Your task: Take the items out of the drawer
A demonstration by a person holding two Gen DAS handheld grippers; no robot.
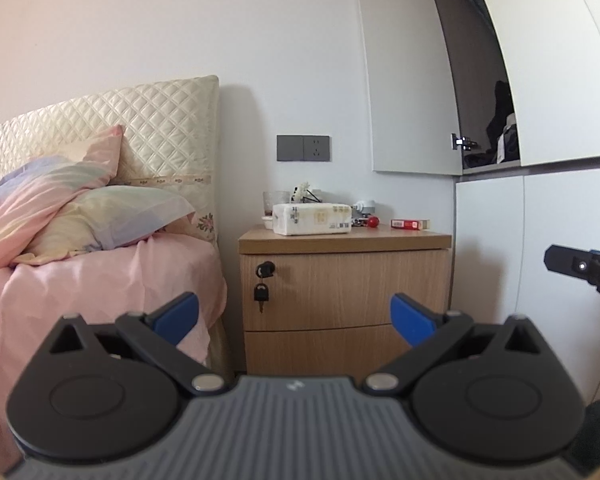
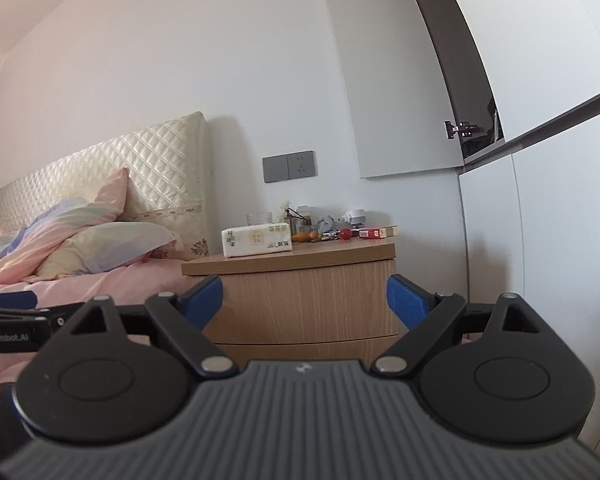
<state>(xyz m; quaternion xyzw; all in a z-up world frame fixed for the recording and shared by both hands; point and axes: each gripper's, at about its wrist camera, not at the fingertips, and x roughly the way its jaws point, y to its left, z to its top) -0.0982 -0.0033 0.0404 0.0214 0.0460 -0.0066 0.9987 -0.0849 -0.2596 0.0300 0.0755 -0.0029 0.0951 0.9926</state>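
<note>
Both drawers (image 1: pixel 344 292) of the nightstand (image 1: pixel 344 236) sit closed straight ahead of the left gripper (image 1: pixel 294 316) and right gripper (image 2: pixel 304 300), jaws spread and empty; any pull should stay level.

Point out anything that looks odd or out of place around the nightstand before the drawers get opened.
The upper wardrobe door above the nightstand hangs open, showing dark clothes inside. A key dangles from the top drawer lock. Both drawers are closed; nothing looks spilled or damaged.
</note>
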